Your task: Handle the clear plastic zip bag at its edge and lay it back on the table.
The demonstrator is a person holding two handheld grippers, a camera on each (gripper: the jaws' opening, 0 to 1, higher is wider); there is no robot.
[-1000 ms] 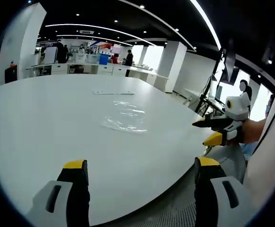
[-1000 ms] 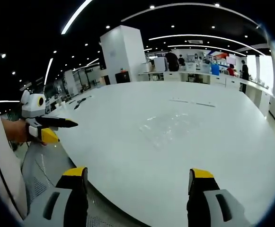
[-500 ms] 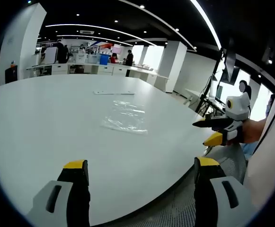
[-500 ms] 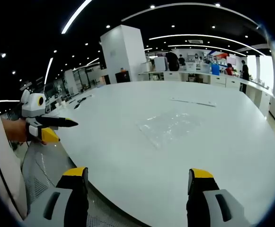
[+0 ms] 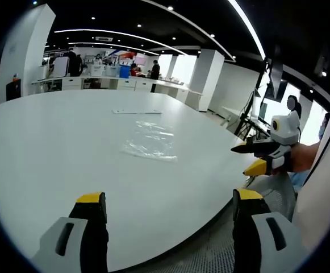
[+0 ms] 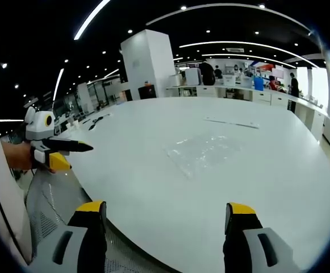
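Open-plan hall, large white table (image 5: 51, 153). Item: clear plastic zip bag (image 5: 150, 140), flat on table toward middle, well fwd of both grippers, untouched. Handling est.: very light, limp, slick film; lies flush, so likely hard to get under; take at near edge/corner w/ shallow pinch. Left gripper (image 5: 167, 207): jaws spread, empty. Right gripper (image 6: 166, 213): jaws spread, empty. Left gripper view adds right gripper at table's right edge w/ hand behind; right gripper view adds white pillar (image 6: 147, 62), left gripper at left edge.
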